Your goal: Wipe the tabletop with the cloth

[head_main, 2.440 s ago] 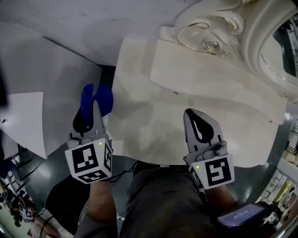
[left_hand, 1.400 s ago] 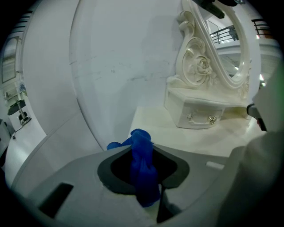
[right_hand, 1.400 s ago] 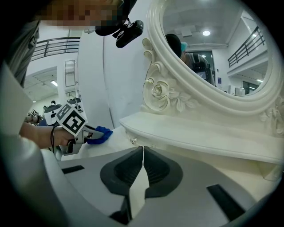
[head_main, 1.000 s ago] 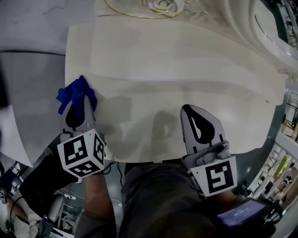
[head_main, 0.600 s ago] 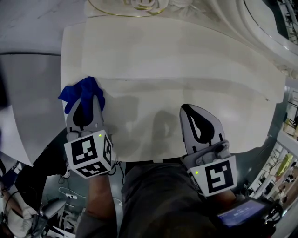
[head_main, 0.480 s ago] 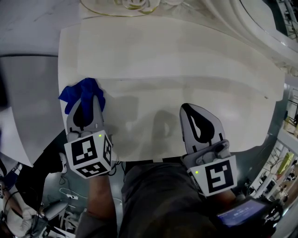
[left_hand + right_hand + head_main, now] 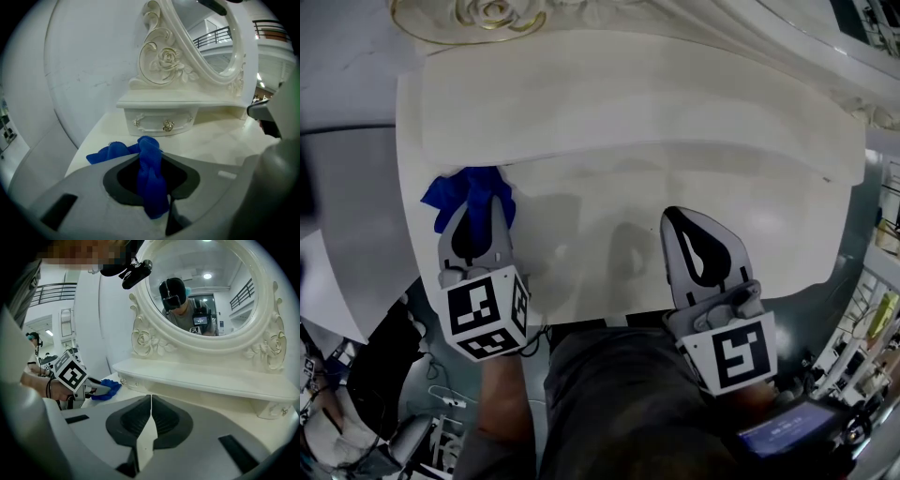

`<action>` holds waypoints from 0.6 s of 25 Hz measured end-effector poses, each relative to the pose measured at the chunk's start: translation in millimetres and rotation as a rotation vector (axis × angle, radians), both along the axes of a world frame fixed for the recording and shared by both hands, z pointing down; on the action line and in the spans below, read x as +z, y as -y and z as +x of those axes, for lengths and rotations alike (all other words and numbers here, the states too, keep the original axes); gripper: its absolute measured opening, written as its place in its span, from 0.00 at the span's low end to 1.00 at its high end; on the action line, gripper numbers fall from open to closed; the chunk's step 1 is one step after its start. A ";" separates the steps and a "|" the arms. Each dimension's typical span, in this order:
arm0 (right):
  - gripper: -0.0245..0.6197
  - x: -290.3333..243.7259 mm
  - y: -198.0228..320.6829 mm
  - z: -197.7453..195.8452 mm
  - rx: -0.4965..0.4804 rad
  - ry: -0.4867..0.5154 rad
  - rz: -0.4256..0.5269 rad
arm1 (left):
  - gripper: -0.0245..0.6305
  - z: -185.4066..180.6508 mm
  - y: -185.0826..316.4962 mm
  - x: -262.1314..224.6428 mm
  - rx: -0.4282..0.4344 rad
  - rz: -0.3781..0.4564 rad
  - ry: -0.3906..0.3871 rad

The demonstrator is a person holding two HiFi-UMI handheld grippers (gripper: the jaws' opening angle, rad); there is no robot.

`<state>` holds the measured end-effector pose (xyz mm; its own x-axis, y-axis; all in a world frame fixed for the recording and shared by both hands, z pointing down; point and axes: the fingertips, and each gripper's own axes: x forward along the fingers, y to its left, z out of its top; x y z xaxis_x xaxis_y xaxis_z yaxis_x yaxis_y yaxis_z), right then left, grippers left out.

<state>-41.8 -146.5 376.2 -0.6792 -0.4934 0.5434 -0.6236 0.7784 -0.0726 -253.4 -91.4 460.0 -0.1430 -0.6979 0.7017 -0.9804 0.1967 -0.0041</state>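
A blue cloth (image 7: 461, 190) is bunched at the left end of the cream tabletop (image 7: 609, 225). My left gripper (image 7: 485, 195) is shut on the blue cloth (image 7: 149, 173), which runs between the jaws and spills out ahead of them onto the surface. My right gripper (image 7: 671, 217) is shut with nothing in it and hovers over the tabletop's front right part. In the right gripper view the blue cloth (image 7: 105, 389) and the left gripper (image 7: 105, 390) show at the left, and the right gripper (image 7: 150, 397) has its jaws pressed together.
A raised shelf with small drawers (image 7: 161, 123) runs along the back of the table, under an ornate oval mirror (image 7: 206, 296). A white wall panel (image 7: 347, 187) stands left of the table. The table's front edge (image 7: 619, 314) is close to the person's body.
My left gripper has carried the blue cloth from beyond the table's left edge onto the tabletop, then drawn it slightly toward the front. The right gripper has stayed where it was.
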 end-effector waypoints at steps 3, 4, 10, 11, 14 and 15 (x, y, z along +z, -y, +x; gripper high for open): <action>0.06 0.7 2.4 12.9 0.014 -0.004 0.000 | 0.18 8.1 2.9 0.0 0.005 -0.002 0.004; 0.06 0.9 3.6 17.1 0.020 -0.005 0.001 | 0.18 11.1 4.1 0.1 0.007 -0.003 0.004; 0.06 1.2 7.4 37.5 0.045 0.004 -0.001 | 0.18 34.0 10.1 0.4 0.035 -0.011 0.004; 0.06 1.5 7.5 40.8 0.048 0.006 -0.003 | 0.18 37.9 11.0 0.7 0.041 -0.013 0.003; 0.06 0.4 9.5 50.8 0.067 0.015 0.000 | 0.18 50.0 14.0 0.6 0.059 -0.019 -0.001; 0.06 -0.5 10.1 54.3 0.072 0.018 0.002 | 0.18 54.6 15.1 0.1 0.064 -0.020 -0.004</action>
<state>12.5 -156.6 375.7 -0.6518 -0.5421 0.5304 -0.6763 0.7319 -0.0831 -198.9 -106.5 460.0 -0.0959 -0.6911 0.7164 -0.9911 0.1334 -0.0040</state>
